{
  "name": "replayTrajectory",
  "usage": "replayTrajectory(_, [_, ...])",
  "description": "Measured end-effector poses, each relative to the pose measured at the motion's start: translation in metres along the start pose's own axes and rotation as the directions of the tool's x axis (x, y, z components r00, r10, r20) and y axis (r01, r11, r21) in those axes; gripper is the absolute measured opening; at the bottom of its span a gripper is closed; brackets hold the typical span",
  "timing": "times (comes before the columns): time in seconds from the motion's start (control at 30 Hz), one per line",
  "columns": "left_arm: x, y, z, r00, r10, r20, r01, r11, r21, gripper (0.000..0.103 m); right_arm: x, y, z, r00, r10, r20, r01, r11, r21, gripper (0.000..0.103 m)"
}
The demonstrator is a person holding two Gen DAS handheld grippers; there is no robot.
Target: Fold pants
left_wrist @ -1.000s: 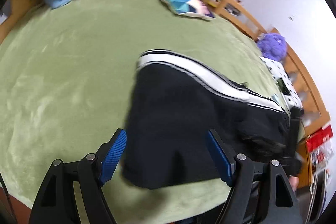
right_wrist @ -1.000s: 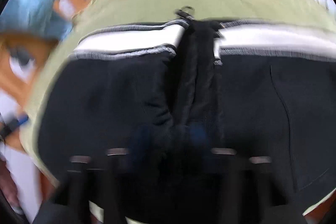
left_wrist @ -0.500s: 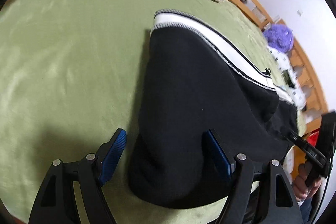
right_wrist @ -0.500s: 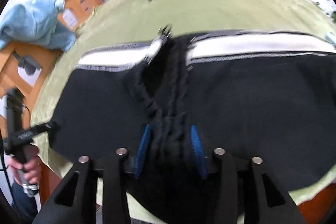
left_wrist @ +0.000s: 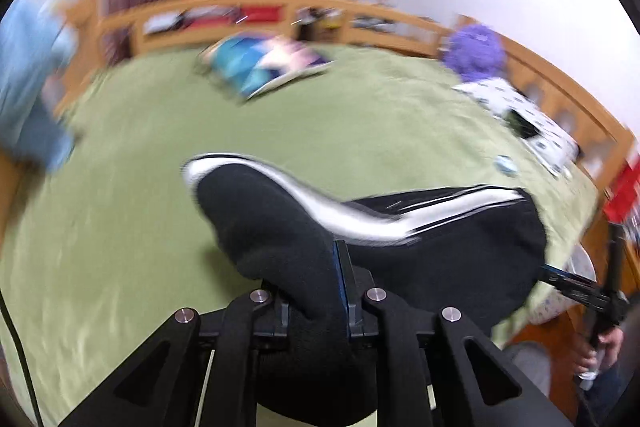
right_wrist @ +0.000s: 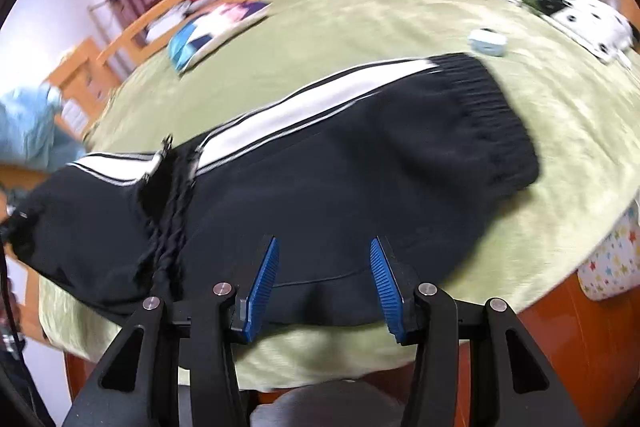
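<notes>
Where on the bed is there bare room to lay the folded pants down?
Bare blanket lies left of the pants, up to the colourful pillow. Another patch runs between the waistband and that pillow. The right side is crowded: spotted pillow, small blue thing.

The green bed (right_wrist: 360,27) is bare far behind the black pants (right_wrist: 340,167). A pillow (right_wrist: 212,31) lies far left, a small blue box (right_wrist: 488,42) far right.

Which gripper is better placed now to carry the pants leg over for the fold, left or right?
Left. The left gripper has its jaws shut on the black pants, with that end lifted off the green blanket. The right gripper is open, holding nothing.
</notes>
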State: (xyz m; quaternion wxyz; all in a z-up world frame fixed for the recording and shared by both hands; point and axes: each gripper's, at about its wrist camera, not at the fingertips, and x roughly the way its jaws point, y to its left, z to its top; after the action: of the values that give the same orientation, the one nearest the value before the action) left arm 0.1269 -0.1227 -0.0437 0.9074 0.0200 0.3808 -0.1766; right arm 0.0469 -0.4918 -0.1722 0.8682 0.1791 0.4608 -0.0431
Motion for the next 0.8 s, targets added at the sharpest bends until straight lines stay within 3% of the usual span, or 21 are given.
replayTrajectory(0.1, [-0.005, -0.071, 0.027, 0.995, -0.096, 0.022, 0.093, 0.99, 0.102, 0.014, -0.012, -0.022, 0.004, 1.0, -0.024, 0.011, 0.023, 0.999, 0.035, 0.047])
replayTrajectory(0.23, [0.014, -0.162, 0.043, 0.97, -0.242, -0.002, 0.237, 0.95, 0.202, 0.013, -0.028, -0.055, 0.008, 0.999, -0.045, 0.017, 0.043, 0.996, 0.082, 0.047])
replayTrajectory(0.3, [0.035, -0.202, 0.047, 0.946, -0.324, -0.035, 0.323, 0.92, 0.221, 0.013, -0.036, -0.069, 0.009, 0.998, -0.066, 0.018, 0.064, 0.993, 0.102, 0.047])
replayTrajectory(0.4, [0.082, -0.251, 0.049, 0.872, -0.462, -0.159, 0.486, 0.858, 0.169, 0.016, -0.045, -0.086, 0.007, 0.997, -0.072, 0.015, 0.069, 0.991, 0.116, 0.047])
replayTrajectory(0.47, [0.096, -0.26, 0.046, 0.843, -0.496, -0.209, 0.527, 0.838, 0.137, 0.022, -0.051, -0.094, 0.007, 0.997, -0.068, 0.026, 0.065, 0.991, 0.121, 0.047])
replayTrajectory(0.5, [0.101, -0.258, 0.042, 0.836, -0.505, -0.213, 0.536, 0.834, 0.128, 0.029, -0.05, -0.095, 0.008, 0.998, -0.059, 0.032, 0.055, 0.991, 0.124, 0.048])
replayTrajectory(0.53, [0.102, -0.254, 0.038, 0.839, -0.501, -0.212, 0.532, 0.837, 0.126, 0.037, -0.049, -0.096, 0.008, 0.998, -0.045, 0.042, 0.04, 0.991, 0.129, 0.048])
replayTrajectory(0.63, [0.107, -0.23, 0.03, 0.882, -0.433, -0.186, 0.458, 0.88, 0.127, 0.048, -0.045, -0.099, 0.011, 0.997, 0.002, 0.076, -0.015, 0.986, 0.164, 0.056])
replayTrajectory(0.7, [0.11, -0.209, 0.024, 0.894, -0.408, -0.185, 0.43, 0.898, 0.094, 0.054, -0.033, -0.1, 0.018, 0.995, 0.042, 0.088, -0.059, 0.979, 0.197, 0.057])
replayTrajectory(0.8, [0.12, -0.173, 0.015, 0.916, -0.354, -0.187, 0.365, 0.931, 0.026, 0.056, -0.003, -0.094, 0.03, 0.992, 0.118, 0.055, -0.127, 0.969, 0.212, 0.065])
